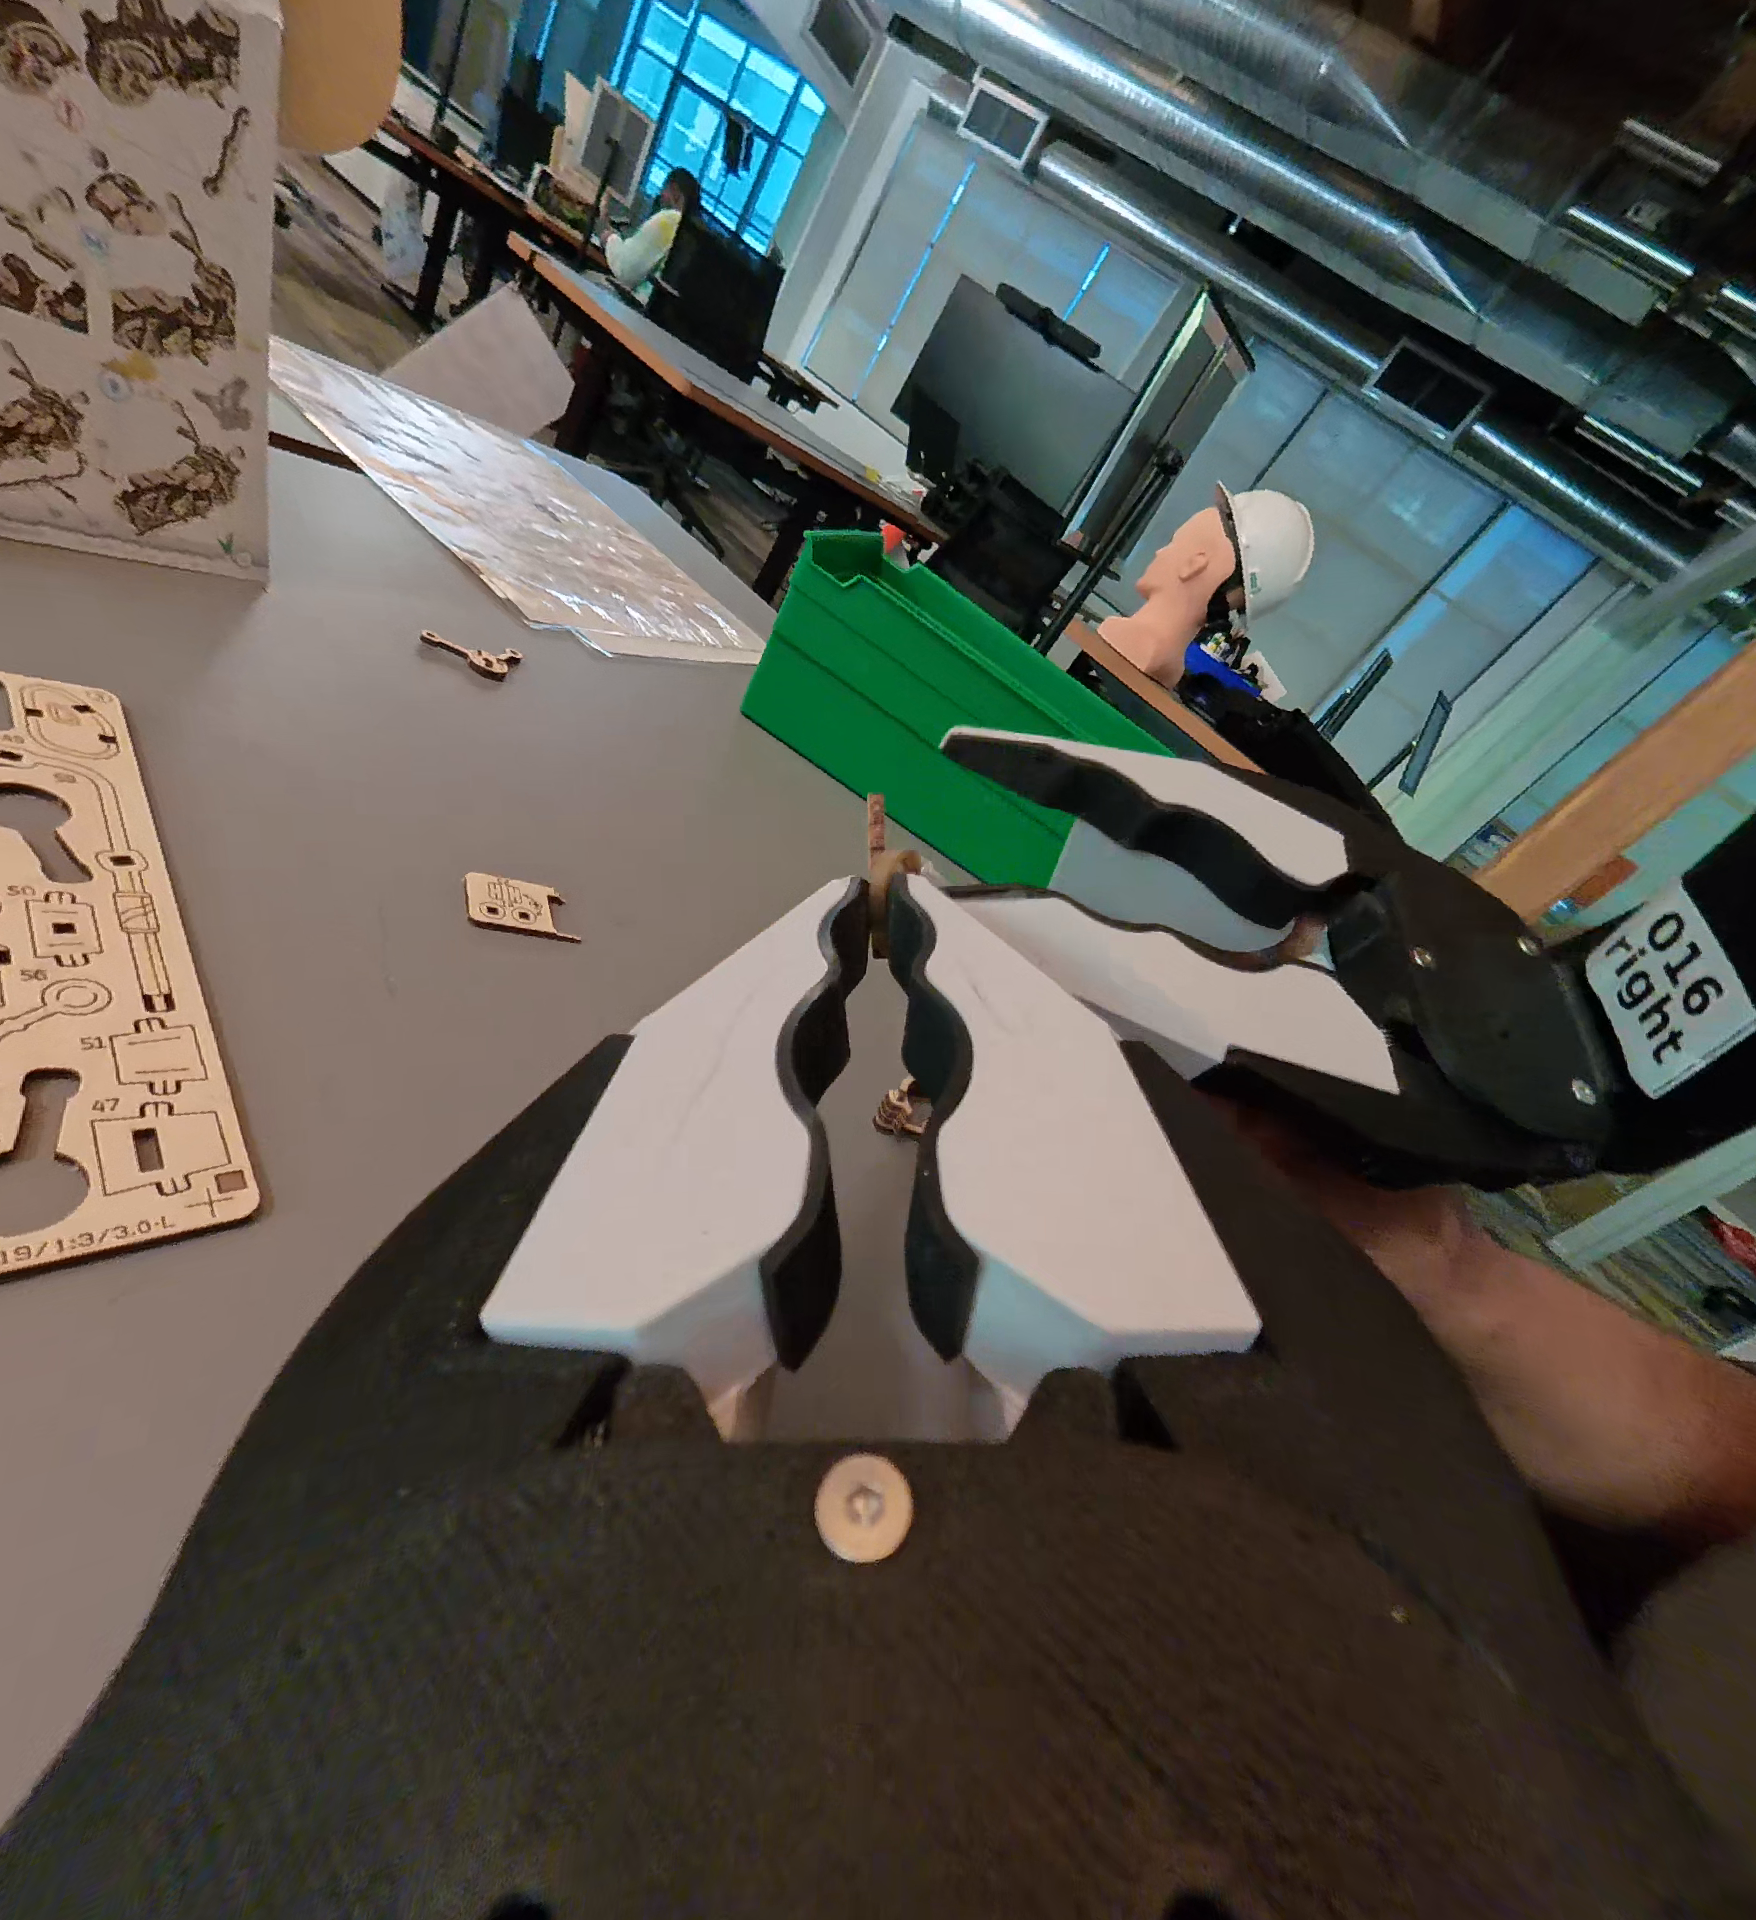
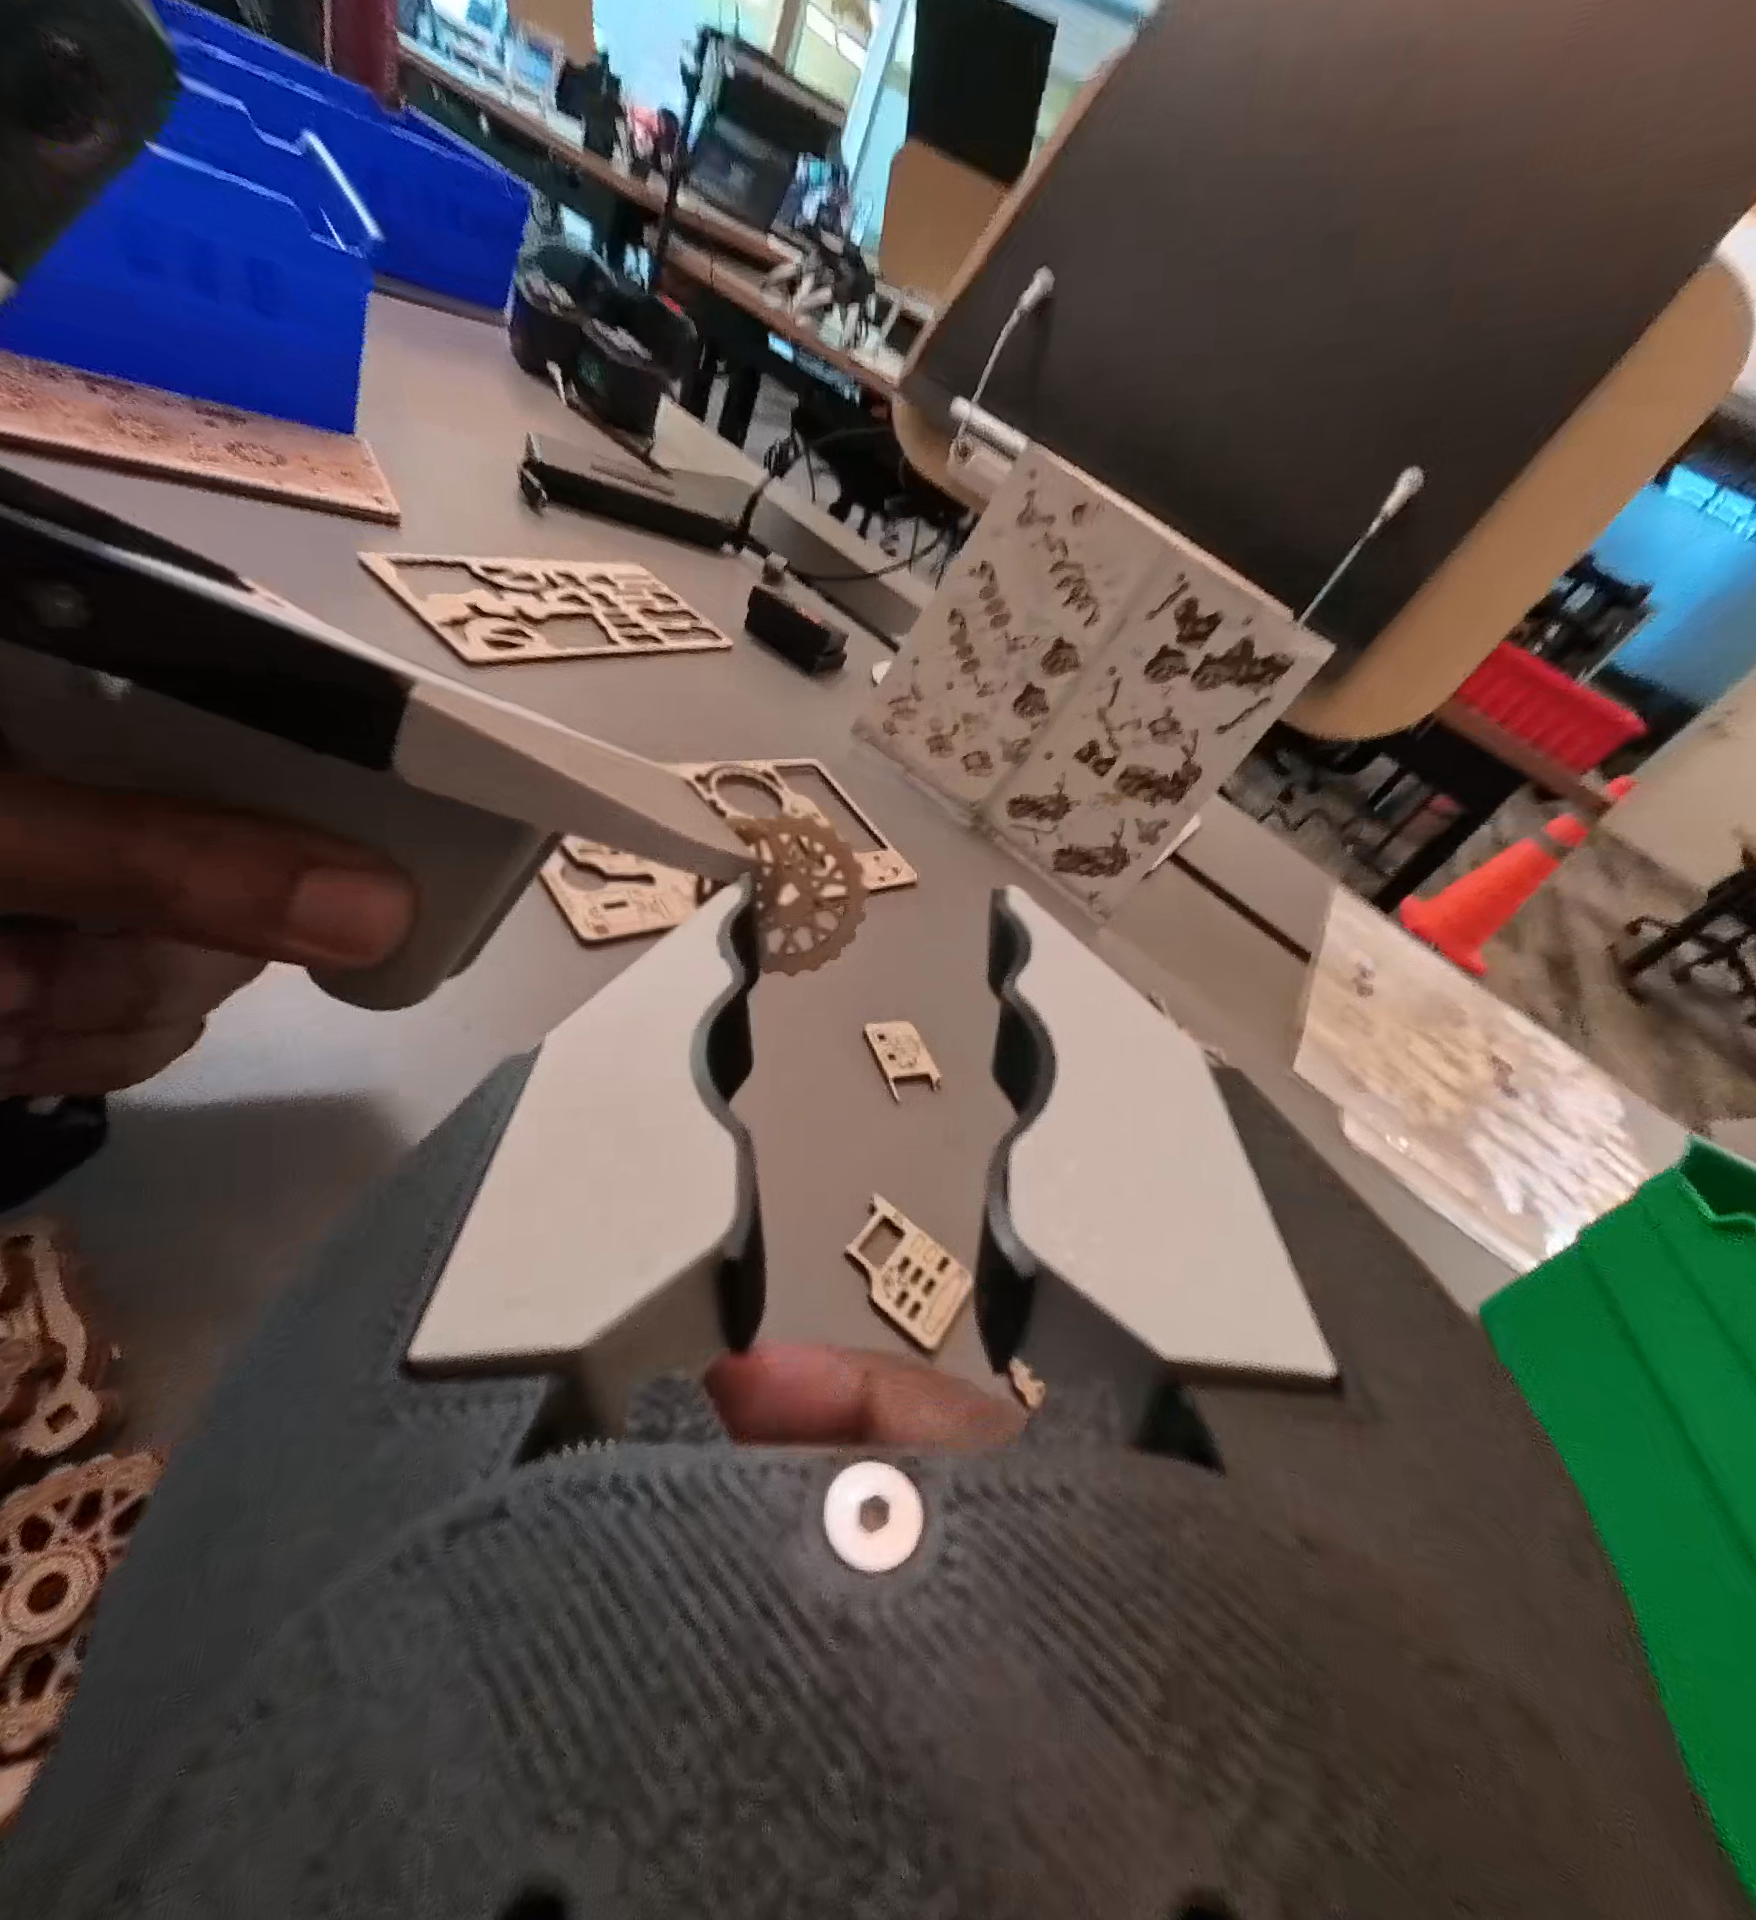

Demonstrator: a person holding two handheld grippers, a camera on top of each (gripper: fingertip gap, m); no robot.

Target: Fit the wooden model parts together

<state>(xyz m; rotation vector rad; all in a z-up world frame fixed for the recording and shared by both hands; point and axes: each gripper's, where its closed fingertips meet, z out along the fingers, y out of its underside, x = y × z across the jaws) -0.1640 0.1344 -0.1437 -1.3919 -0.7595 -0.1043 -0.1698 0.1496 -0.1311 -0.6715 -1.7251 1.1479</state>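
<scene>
My left gripper (image 1: 876, 902) is shut on a thin wooden gear (image 1: 880, 883), seen edge-on at its fingertips and held above the grey table (image 1: 438, 935). In the right wrist view the gear (image 2: 809, 904) is a toothed wheel with spokes, pinched by the left gripper's finger (image 2: 562, 769) that comes in from the left. My right gripper (image 2: 872, 906) is open and empty, and its left fingertip (image 2: 723, 935) is right beside the gear. The right gripper also shows in the left wrist view (image 1: 947, 821), open, close behind the gear.
A wooden part sheet (image 1: 53, 987) and loose parts (image 1: 510, 906) (image 1: 469, 655) lie on the left. Small parts (image 2: 900, 1055) (image 2: 910, 1288) lie under the right gripper. A pile of wooden parts (image 2: 1, 1455), a green bin (image 2: 1684, 1455), blue bins (image 2: 230, 270) and a standing instruction sheet (image 2: 1082, 707) surround the area.
</scene>
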